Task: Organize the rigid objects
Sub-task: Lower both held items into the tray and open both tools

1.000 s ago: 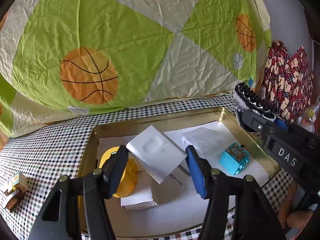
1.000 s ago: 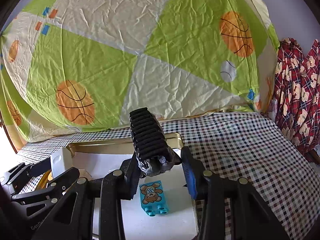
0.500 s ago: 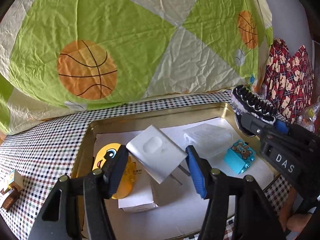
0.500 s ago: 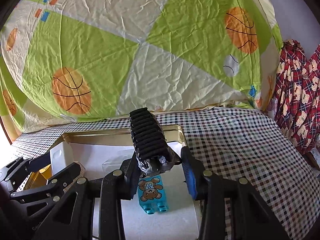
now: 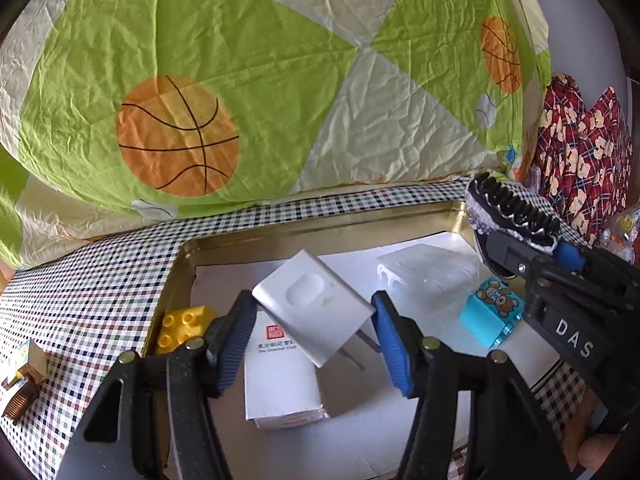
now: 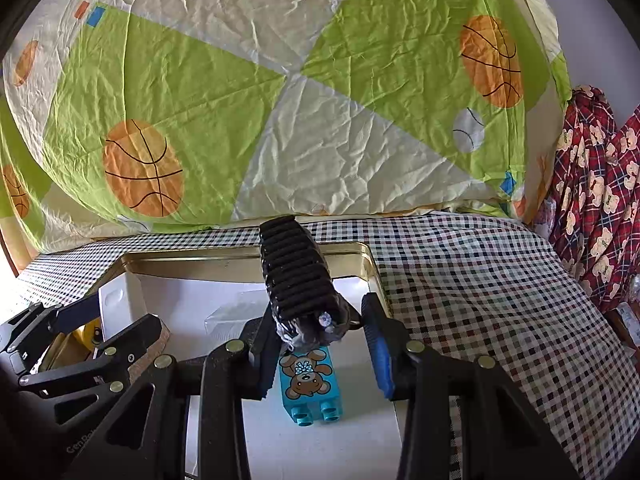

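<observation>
left fingers (image 5: 256, 344): clamped on flat white plastic insert (image 5: 312, 312), over gold metal tray (image 5: 320, 232)
right fingers (image 6: 376, 344): clamped on black ribbed hair clip (image 6: 294, 276), above tray
handling: insert looks light, flexy; edge grip fits

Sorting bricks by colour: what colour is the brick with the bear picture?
The bear-printed plastic brick is turquoise blue; right wrist view shows it best.

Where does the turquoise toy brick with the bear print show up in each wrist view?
Left wrist: turquoise toy brick with the bear print, right of centre, beside the right gripper.
Right wrist: brick, bottom centre, under the gripper.
Shared landmark: gold metal tray.
</observation>
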`<state>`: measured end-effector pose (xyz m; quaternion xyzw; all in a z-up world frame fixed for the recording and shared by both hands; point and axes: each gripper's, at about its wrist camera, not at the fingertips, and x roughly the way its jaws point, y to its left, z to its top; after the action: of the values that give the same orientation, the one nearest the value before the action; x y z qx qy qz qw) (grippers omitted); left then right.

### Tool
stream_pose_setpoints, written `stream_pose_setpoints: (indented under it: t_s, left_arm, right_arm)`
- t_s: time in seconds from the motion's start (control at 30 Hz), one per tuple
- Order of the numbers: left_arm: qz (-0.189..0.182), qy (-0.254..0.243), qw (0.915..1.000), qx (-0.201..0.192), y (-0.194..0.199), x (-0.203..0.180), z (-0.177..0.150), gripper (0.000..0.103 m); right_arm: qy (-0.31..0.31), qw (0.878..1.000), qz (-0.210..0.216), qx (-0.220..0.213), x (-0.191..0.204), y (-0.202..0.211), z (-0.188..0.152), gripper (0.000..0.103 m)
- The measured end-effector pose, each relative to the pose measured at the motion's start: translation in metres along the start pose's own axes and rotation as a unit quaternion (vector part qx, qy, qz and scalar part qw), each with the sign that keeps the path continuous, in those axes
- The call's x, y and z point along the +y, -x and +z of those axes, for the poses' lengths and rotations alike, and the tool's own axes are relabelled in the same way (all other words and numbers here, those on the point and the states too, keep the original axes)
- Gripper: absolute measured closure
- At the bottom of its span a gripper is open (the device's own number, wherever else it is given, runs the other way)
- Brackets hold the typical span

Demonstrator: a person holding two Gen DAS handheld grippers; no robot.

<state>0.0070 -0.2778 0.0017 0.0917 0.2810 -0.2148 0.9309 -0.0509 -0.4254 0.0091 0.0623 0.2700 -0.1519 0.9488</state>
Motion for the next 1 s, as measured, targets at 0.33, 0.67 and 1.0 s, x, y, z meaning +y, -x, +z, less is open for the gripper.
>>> stream_pose_setpoints:
  t_s: [0.33,0.67,1.0]
  left_arm:
    - [-0.006,0.003,0.9998,0.018,-0.008,0.002,-0.001,0.044]
    - [-0.005,-0.005,0.9991,0.041,-0.015,-0.002,-0.002,0.044]
    - [-0.006,-0.013,0.9986,0.05,-0.018,-0.003,-0.003,0.044]
  right_arm:
    - [0.001,1.0,0.003,0.025,0.003,-0.009,0.0,0.061]
    - [0.011,0.999,0.009,0.046,0.01,-0.015,0.0,0.061]
    - [0.019,0.998,0.009,0.062,0.014,-0.02,0.0,0.061]
